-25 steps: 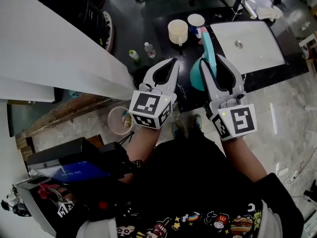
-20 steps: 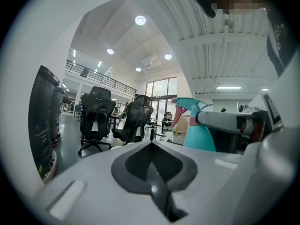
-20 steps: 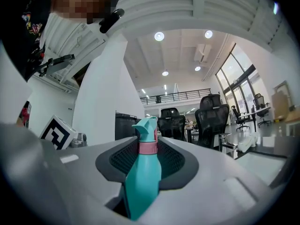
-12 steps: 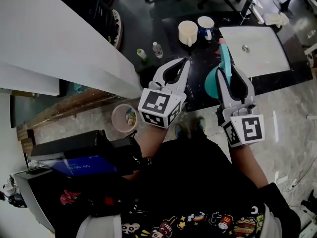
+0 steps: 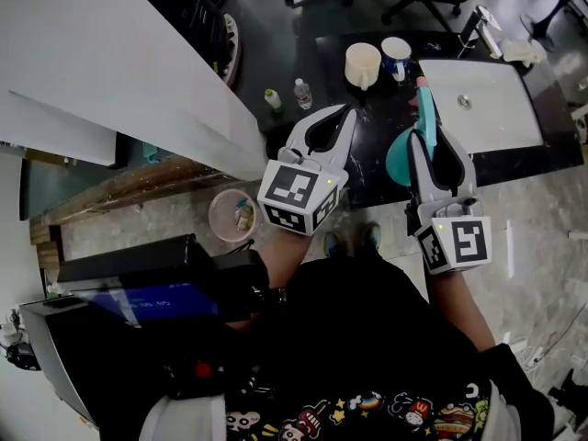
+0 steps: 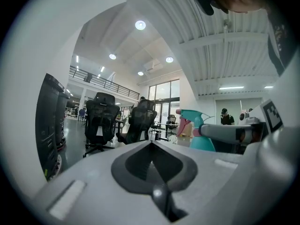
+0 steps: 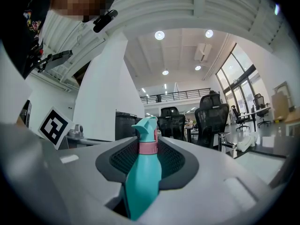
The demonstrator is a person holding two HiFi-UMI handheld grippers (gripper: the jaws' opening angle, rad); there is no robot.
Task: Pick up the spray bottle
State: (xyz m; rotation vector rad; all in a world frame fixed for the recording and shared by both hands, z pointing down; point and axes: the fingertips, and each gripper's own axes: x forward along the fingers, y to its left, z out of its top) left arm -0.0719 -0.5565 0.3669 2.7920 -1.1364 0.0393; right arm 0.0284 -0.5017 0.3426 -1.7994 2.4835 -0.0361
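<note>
1. Right gripper (image 7: 148, 150) is clamped on the spray bottle (image 7: 143, 182). Its ribbed pads (image 7: 172, 162) press the teal body just under the pink collar, and the nozzle pokes past the tips.
2. Left gripper (image 6: 151, 145) has its jaws together with nothing between them. It hangs beside the right one, apart from the bottle.
3. From the head view, the bottle is held over the near edge of the dark counter (image 5: 367, 159), just left of the sink (image 5: 501, 122). It looks lifted clear, though its base is hidden there.
4. Handling, as a judgement:
   - The bottle is smooth, rounded plastic – stiff enough to squeeze but slippery.
   - The body is opaque, so the fill cannot be read. Any liquid would sit low and slosh.
   - Gripping under the collar suits it, since the shoulder widens below and resists sliding. The trigger is best left alone.
5. Containers:
   - A cream jug (image 5: 362, 63) and a mug (image 5: 396, 51) stand at the counter's far edge. Their contents cannot be made out.
   - The sink fills the right end.
   - A round tub (image 5: 231, 217) on the floor off the counter's near left corner holds something small and unclear.
</note>
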